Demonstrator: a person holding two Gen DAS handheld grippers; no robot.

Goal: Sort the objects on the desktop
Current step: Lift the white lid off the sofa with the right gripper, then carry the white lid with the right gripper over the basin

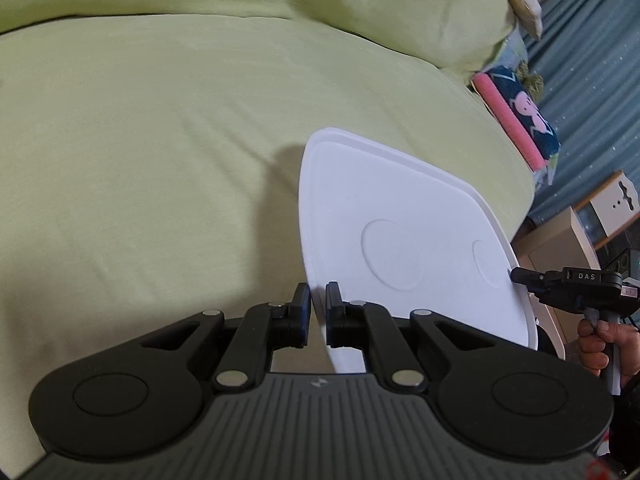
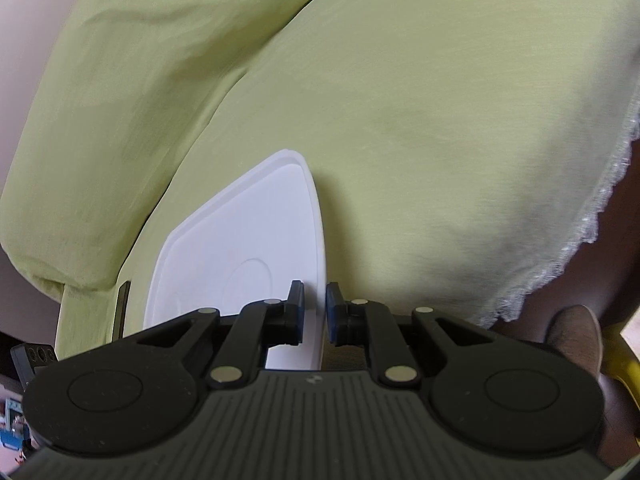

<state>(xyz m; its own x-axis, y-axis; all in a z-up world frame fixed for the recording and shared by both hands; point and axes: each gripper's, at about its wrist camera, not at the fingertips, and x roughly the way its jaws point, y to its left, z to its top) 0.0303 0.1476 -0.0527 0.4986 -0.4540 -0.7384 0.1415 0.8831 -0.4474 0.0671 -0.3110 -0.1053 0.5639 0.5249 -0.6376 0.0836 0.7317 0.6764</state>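
Both grippers hold one white tray [image 1: 400, 216] between them, over a bed or sofa draped in a pale green cover [image 1: 160, 140]. The left gripper [image 1: 318, 312] is clenched on the tray's near-left rim; the right gripper [image 2: 315, 312] is clamped on the opposite rim, and its black tip can be seen from the left wrist view biting the far edge, with a hand [image 1: 600, 344] on its handle. The tray looks to be carried rather than resting, tilted a little, though I cannot tell whether its far corner touches the cover.

This seems to be the carrying step: moving the tray to wherever the sorting happens. The next move calls for both hands travelling together at the same pace and keeping it level, since a thin rim can slip from narrow pads.

The tray is flat, rounded at the corners, with a raised lip and two shallow circular recesses, one large and one small. Nothing lies on it.
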